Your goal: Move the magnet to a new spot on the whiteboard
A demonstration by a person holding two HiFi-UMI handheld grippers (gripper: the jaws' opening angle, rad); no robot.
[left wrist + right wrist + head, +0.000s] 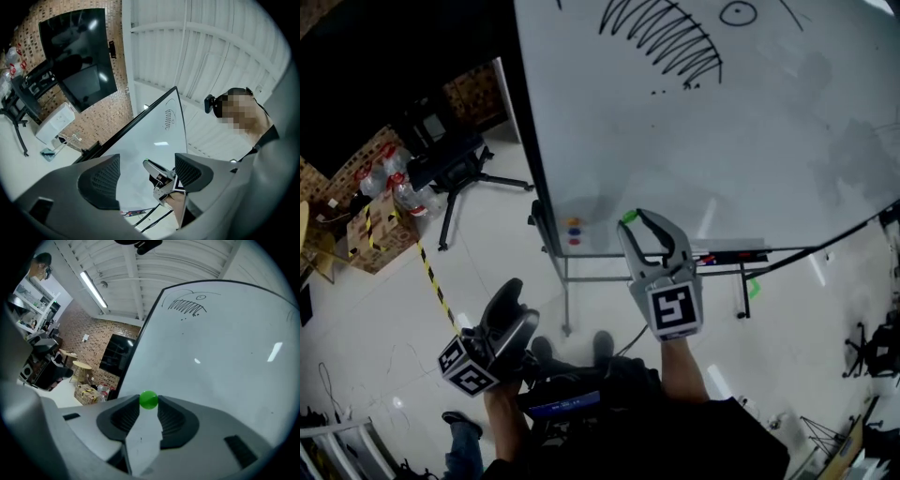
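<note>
A small green magnet [628, 217] is pinched at the tips of my right gripper [631, 223], close to the lower part of the whiteboard [741, 159]. In the right gripper view the green magnet [149, 400] sits between the two dark pads, with my right gripper [149, 402] shut on it and the whiteboard [225, 357] just ahead. I cannot tell whether the magnet touches the board. My left gripper [512, 307] hangs low at the left, away from the board. In its own view the left gripper [146, 171] stands open with nothing between its jaws.
Three small magnets [574, 232], yellow, blue and red, cling to the board's lower left corner. A marker tray [727, 255] runs under the board. A black office chair [455, 169], a cardboard box [380, 225] and striped floor tape [431, 277] lie to the left.
</note>
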